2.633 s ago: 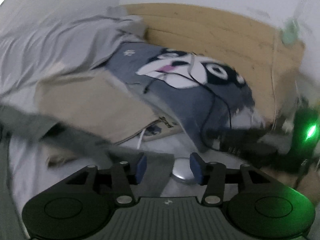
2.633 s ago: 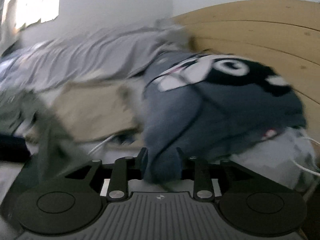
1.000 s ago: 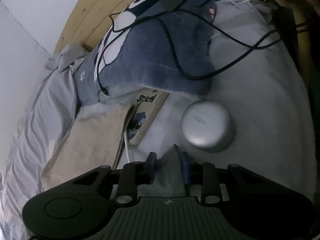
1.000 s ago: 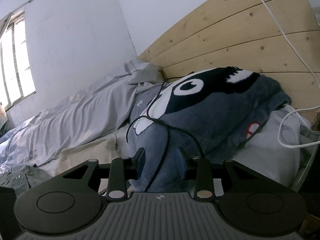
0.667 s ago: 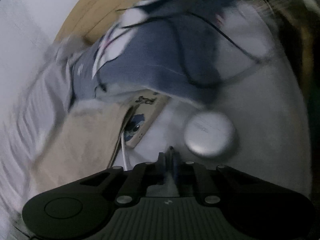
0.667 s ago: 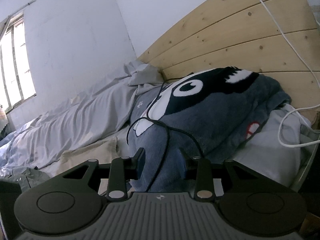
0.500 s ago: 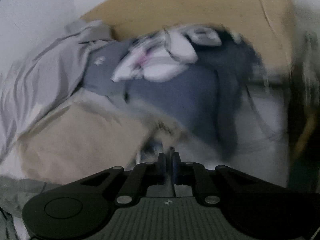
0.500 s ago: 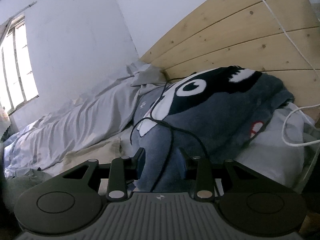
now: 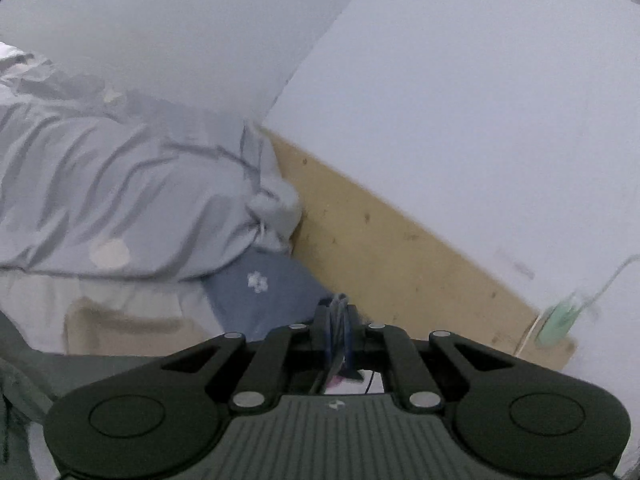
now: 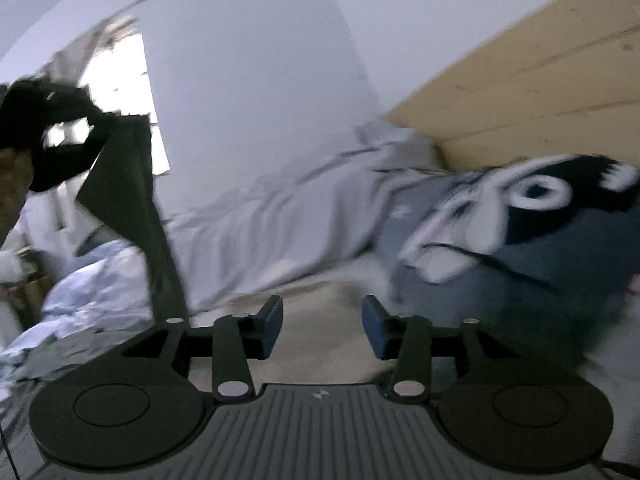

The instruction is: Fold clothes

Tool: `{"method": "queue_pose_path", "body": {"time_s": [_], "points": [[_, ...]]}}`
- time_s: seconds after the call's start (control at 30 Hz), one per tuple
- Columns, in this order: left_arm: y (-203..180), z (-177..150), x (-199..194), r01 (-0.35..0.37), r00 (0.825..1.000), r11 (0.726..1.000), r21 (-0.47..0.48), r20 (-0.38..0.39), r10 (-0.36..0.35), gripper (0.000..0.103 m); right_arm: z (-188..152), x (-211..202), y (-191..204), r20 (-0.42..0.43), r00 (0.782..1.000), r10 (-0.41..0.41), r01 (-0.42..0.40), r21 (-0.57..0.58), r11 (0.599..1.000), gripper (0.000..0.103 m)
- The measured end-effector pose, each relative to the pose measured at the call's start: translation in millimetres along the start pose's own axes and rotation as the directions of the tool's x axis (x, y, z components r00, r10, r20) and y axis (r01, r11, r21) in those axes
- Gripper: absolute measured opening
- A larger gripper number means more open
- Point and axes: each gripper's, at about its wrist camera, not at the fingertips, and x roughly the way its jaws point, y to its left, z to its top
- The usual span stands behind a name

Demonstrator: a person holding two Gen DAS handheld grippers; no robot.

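My left gripper [image 9: 338,320] is shut on a thin edge of the grey-green garment [image 9: 339,307], raised high and pointing at the wall. In the right wrist view the same garment [image 10: 136,200] hangs as a dark strip from the left gripper [image 10: 48,128] at the upper left, down to the bed. My right gripper [image 10: 322,326] is open and empty, low over a beige cloth [image 10: 320,344] on the bed.
A rumpled grey duvet [image 9: 120,200] lies along the wall. A blue-grey cartoon blanket [image 10: 540,240] with a black cable lies by the wooden headboard [image 9: 400,264]. A green plug [image 9: 560,320] hangs at the headboard's right. A window [image 10: 120,100] is at the left.
My left gripper closed on the garment's edge and lifted it high off the bed, tilting up toward the wall. My right gripper drew back and left; its jaws stay open.
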Motion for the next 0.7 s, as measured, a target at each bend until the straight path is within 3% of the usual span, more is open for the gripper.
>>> {"method": "queue_pose_path", "body": {"time_s": [0.17, 0.27, 0.37, 0.5, 0.6, 0.7], "points": [[-1.8, 34.1, -25.7, -0.004, 0.999, 1.000, 0.013, 0.035, 0.004, 0.004, -1.0, 17.7, 54.8, -0.049, 0.986, 0.159, -0.162, -0.056, 0.985, 0.058], [-1.2, 51.3, -30.8, -0.012, 0.999, 1.000, 0.019, 0.051, 0.011, 0.004, -6.8, 32.8, 92.5, -0.104, 0.965, 0.242, -0.251, -0.081, 0.965, 0.067], [1.2, 73.2, -38.0, -0.019, 0.996, 1.000, 0.016, 0.083, 0.018, 0.004, -15.1, 52.8, 127.5, -0.167, 0.934, 0.317, -0.335, -0.091, 0.938, 0.067], [9.9, 100.8, -49.2, -0.055, 0.991, 0.998, 0.023, 0.121, 0.051, 0.004, -26.9, 88.0, 171.3, -0.254, 0.896, 0.364, -0.399, -0.103, 0.911, 0.067], [21.6, 119.1, -62.2, -0.080, 0.987, 0.997, 0.017, 0.141, 0.077, 0.004, -35.1, 117.6, 197.6, -0.294, 0.883, 0.366, -0.414, -0.118, 0.903, 0.067], [33.2, 130.9, -77.3, -0.097, 0.983, 0.995, 0.023, 0.158, 0.092, 0.004, -42.8, 151.8, 214.6, -0.321, 0.885, 0.338, -0.394, -0.128, 0.910, 0.067]]}}
